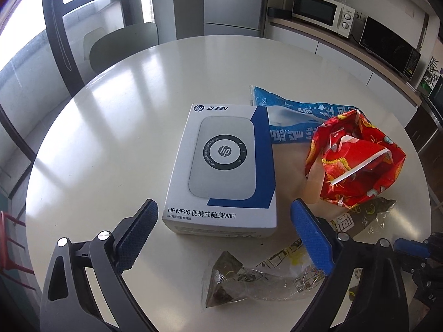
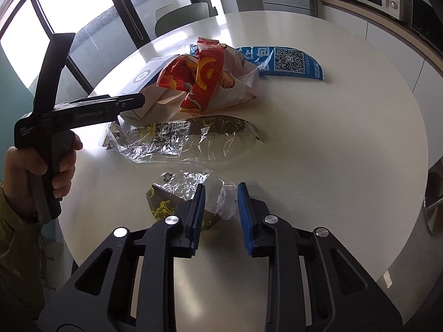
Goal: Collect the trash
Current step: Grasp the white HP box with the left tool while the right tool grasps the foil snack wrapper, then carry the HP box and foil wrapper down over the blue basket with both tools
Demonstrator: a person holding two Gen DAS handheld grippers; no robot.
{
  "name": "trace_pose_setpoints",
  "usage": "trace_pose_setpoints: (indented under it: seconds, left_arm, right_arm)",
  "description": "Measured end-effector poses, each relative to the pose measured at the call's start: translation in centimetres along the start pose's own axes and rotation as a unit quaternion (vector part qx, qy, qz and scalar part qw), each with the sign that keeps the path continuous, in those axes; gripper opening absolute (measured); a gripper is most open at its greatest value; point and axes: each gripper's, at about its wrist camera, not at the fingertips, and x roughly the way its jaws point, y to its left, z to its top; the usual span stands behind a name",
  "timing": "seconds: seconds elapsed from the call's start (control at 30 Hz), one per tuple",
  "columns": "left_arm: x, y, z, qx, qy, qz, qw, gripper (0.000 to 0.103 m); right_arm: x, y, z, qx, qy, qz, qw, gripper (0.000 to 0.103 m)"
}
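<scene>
A white and blue HP box [image 1: 221, 166] lies on the round white table [image 1: 110, 138]. My left gripper [image 1: 221, 210] is open, its jaws either side of the box's near end, above the table. Right of the box are a crumpled red paper bag [image 1: 357, 163], a blue plastic bag [image 1: 290, 116] and a clear plastic wrapper [image 1: 249, 279]. In the right wrist view my right gripper [image 2: 221, 191] is open over a small clear wrapper with a dark patterned piece [image 2: 177, 196]. A larger clear wrapper [image 2: 188, 141], the red bag [image 2: 205, 77] and the blue bag [image 2: 285, 61] lie beyond.
A chair [image 1: 121, 44] stands at the far side of the table. A counter with a white microwave [image 1: 321, 11] and a black oven [image 1: 387, 47] runs along the right wall. Windows are at the left. A hand holds the left gripper's handle [image 2: 52, 149].
</scene>
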Motion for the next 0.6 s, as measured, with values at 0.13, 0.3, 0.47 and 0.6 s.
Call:
trace_pose_setpoints:
  seconds: [0.13,0.3,0.47,0.6]
  left_arm:
    - [0.6,0.0,-0.1,-0.001,0.005,0.011,0.9999,0.076]
    - [-1.0,0.7,-1.0,-0.026,-0.021,0.017,0.9993,0.075]
    - [-4.0,1.2,-2.5,-0.046,-0.045,0.012,0.9978,0.075]
    - [-7.1,1.5,-4.6,-0.064,-0.067,-0.001,0.9957,0.075]
  right_arm:
    - [0.0,-0.5,-0.2,0.008,-0.006,0.008,1.000,0.002]
    - [-0.6,-1.1,-0.8,0.019,-0.021,0.018,0.999,0.001]
    - [-1.6,-1.3,-1.0,0.022,-0.039,0.030,0.999,0.000]
    - [-3.0,-0.7,-1.4,0.020,-0.056,0.042,0.997,0.000]
